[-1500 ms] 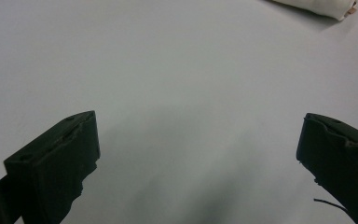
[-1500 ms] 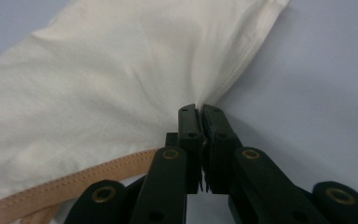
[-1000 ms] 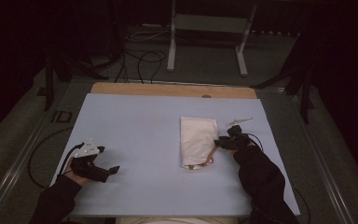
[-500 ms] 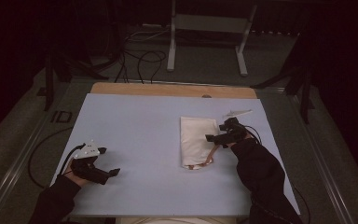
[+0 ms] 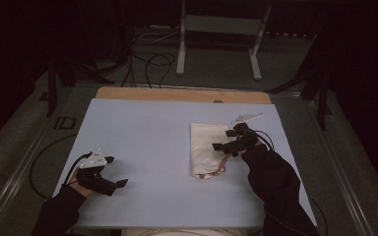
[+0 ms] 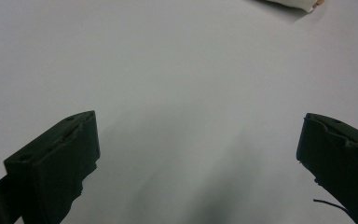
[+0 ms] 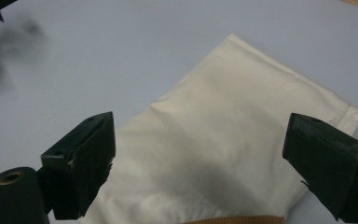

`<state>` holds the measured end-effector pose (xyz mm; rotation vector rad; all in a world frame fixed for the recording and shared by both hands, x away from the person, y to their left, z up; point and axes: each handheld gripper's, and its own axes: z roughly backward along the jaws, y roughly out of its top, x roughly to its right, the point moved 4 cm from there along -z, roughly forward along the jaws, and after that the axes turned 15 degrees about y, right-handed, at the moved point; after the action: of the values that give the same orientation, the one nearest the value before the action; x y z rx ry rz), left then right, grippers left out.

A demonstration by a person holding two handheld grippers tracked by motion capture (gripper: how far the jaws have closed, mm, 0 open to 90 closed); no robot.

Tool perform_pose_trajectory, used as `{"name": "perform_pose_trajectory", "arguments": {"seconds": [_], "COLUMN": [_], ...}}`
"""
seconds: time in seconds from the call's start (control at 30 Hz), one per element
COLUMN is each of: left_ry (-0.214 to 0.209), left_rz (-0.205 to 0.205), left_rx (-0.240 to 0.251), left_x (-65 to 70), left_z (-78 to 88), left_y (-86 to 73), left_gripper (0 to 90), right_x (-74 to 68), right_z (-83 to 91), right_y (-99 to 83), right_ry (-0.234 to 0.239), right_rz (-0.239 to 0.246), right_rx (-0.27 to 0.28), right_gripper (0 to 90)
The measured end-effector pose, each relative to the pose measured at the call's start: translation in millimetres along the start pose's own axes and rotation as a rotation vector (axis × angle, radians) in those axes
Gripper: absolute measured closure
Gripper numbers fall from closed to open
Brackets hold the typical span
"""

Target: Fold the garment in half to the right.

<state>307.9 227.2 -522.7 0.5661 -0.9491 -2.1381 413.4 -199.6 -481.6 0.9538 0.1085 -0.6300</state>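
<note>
Right gripper (image 5: pixel 225 145), jaws just spread wide and empty, hovers over the folded cream bag (image 5: pixel 208 149) lying right of centre on the table (image 5: pixel 142 132); left gripper (image 5: pixel 112 172) rests open, well apart. Lifting straight clear should leave the fold undisturbed.

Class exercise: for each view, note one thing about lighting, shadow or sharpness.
High view: dim, surroundings nearly black, pale table lit. Left gripper view: soft shadow between the open jaws. Right gripper view: cream cloth sharp, a shadow on it, a blurred dark smudge top left.
</note>
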Motion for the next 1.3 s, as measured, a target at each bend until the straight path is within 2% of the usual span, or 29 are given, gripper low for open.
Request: {"name": "perform_pose_trajectory", "arguments": {"seconds": [0.17,0.37,0.57,0.67,1.0,1.17,1.3], "left_ry": [0.001,-0.001,0.0,-0.001,-0.005,-0.008,-0.006], "left_rz": [-0.002,-0.006,0.0,-0.004,-0.005,-0.007,-0.004], "left_rx": [0.003,0.006,0.008,0.009,0.016,0.014,0.019], "left_x": [0.9,1.0,1.3,1.8,2.7,2.9,2.7], "left_z": [1.6,1.4,2.2,2.5,4.1,3.8,4.4], "left_y": [-0.4,0.8,1.2,1.7,3.2,2.6,2.7], "left_gripper": [0.3,0.3,0.3,0.3,0.3,0.3,0.3], "right_x": [-8.5,-21.2,-34.1,-38.4,-44.9,-45.3,-43.3], "right_z": [3.1,14.4,25.7,29.3,34.2,34.1,35.0], "right_y": [-3.8,-7.2,-18.0,-26.2,-63.7,-84.4,-100.1], "right_ry": [0.01,0.023,0.024,0.01,0.035,0.006,-0.017], "right_rz": [0.032,0.076,0.098,0.112,0.097,0.097,0.074], "right_rx": [0.017,0.064,0.109,0.104,0.102,0.099,0.096], "right_gripper": [9.5,9.5,9.5,9.5,9.5,9.5,9.5]}}
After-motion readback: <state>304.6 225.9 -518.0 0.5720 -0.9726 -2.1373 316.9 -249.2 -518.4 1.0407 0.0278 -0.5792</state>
